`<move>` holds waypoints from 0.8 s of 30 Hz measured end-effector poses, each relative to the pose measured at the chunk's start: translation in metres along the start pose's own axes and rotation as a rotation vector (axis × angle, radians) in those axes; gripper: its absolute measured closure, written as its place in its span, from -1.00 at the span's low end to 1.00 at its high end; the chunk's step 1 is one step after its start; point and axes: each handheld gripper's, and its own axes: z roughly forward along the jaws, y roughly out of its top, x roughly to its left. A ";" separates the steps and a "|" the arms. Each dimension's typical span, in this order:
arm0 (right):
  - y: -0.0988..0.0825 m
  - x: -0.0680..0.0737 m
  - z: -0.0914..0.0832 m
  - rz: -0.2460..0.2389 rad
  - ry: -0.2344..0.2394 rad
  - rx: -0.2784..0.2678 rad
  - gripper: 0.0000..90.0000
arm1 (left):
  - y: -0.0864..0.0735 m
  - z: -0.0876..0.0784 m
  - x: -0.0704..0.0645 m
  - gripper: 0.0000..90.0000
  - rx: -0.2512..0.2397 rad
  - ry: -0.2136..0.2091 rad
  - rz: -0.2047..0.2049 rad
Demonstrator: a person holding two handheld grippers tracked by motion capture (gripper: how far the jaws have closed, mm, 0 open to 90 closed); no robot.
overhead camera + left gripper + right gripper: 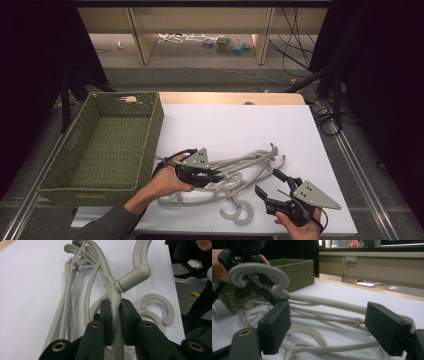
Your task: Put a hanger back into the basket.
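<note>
Several grey plastic hangers [252, 161] lie tangled in a pile on the white tabletop [240, 120]. My left gripper [217, 176] is shut on one hanger [135, 275], its pads clamping the arm just below the hook's neck [115, 302]. In the right gripper view that hanger [259, 271] hangs raised above the pile, hook uppermost, with the left gripper's dark body behind it. My right gripper [266, 182] stands open at the pile's near right side. Its wide pads [274, 323] have nothing between them, and hanger arms run across the table beyond.
A green woven basket [152, 135] with nothing in it stands at the table's left; its wall [297, 272] rises behind the pile. A loose hanger hook [239, 212] lies near the front edge. The table's far half is bare white. Shelves and cables are on the floor beyond.
</note>
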 end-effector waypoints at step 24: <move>-0.002 -0.004 0.000 0.008 -0.016 0.012 -0.53 | 0.007 -0.069 0.011 0.80 -0.242 -0.244 -0.382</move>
